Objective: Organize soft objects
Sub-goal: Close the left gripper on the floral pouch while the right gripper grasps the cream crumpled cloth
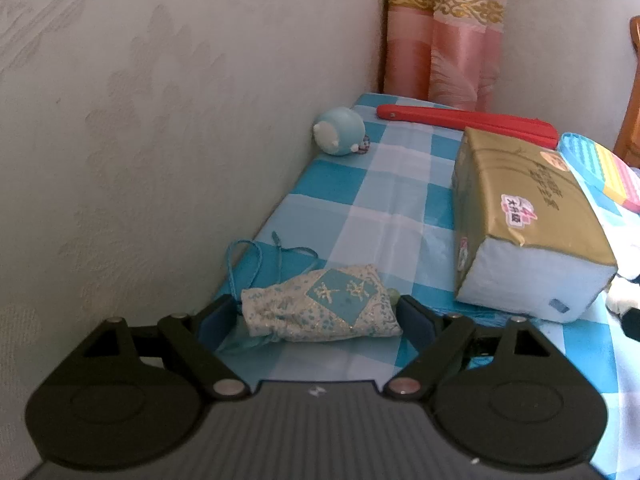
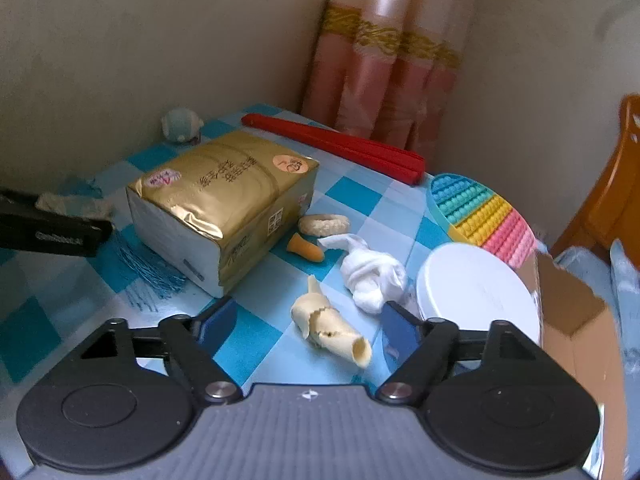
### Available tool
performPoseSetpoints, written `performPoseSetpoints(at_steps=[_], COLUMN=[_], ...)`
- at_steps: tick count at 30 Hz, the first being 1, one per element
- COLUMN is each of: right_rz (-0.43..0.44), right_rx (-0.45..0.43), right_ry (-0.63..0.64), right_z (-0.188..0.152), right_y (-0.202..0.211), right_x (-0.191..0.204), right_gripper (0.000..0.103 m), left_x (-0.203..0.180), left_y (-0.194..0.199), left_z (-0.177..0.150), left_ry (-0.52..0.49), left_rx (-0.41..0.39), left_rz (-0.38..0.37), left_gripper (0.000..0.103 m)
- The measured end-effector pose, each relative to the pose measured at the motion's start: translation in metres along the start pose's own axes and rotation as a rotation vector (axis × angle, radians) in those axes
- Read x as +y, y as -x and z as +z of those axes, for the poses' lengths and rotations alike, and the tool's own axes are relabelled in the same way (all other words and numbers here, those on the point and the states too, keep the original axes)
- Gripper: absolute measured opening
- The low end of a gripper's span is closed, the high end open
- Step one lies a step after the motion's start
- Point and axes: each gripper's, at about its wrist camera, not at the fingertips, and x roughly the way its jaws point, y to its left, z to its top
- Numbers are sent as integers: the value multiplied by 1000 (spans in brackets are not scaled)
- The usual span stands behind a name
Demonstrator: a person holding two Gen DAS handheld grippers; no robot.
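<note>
A small light-blue patterned cloth pouch (image 1: 324,304) with a blue cord lies on the checked tablecloth (image 1: 384,208) by the wall. My left gripper (image 1: 320,320) is open, its fingers on either side of the pouch, not closed on it. The left gripper also shows in the right wrist view (image 2: 60,232), with the pouch (image 2: 76,204) behind it. My right gripper (image 2: 308,320) is open over a torn cream foam tube (image 2: 328,328). A crumpled white cloth (image 2: 372,272), an orange foam cone (image 2: 306,246) and a cream ring (image 2: 324,224) lie beyond.
A gold tissue pack (image 1: 524,216) (image 2: 228,196) sits mid-table. A red folded fan (image 2: 336,144), a blue round toy (image 1: 340,130), a rainbow pop mat (image 2: 484,216), a white round lid (image 2: 476,292) and a cardboard box (image 2: 576,312) stand around. Wall on the left, curtain behind.
</note>
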Motion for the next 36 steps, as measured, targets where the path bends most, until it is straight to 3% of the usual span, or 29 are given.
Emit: performPoseSetpoints(at_steps=[5, 11, 15, 16, 21, 26, 36], right_rz=[-1, 5, 33, 34, 45, 63, 126], right_rx=[32, 93, 106, 109, 104, 98, 79], right_ry=[48, 18, -2, 0, 5, 13, -6], right_z=[3, 1, 1, 1, -3, -6, -16], right_y=[-18, -35, -37, -36, -26, -8, 36], right_x=[4, -2, -5, -4, -1, 2, -2], right_gripper=[71, 58, 35, 33, 33, 33, 33], left_x=[1, 2, 1, 1, 2, 3, 5], left_y=[-1, -1, -1, 0, 2, 8, 54], left_z=[1, 2, 2, 2, 3, 3, 4], left_ry=[7, 6, 7, 9, 12, 3, -42], left_rx=[5, 14, 17, 17, 22, 29, 7], left_rz=[-5, -23, -30, -32, -32, -38, -85], left_gripper=[87, 87, 81, 79, 66, 59, 59])
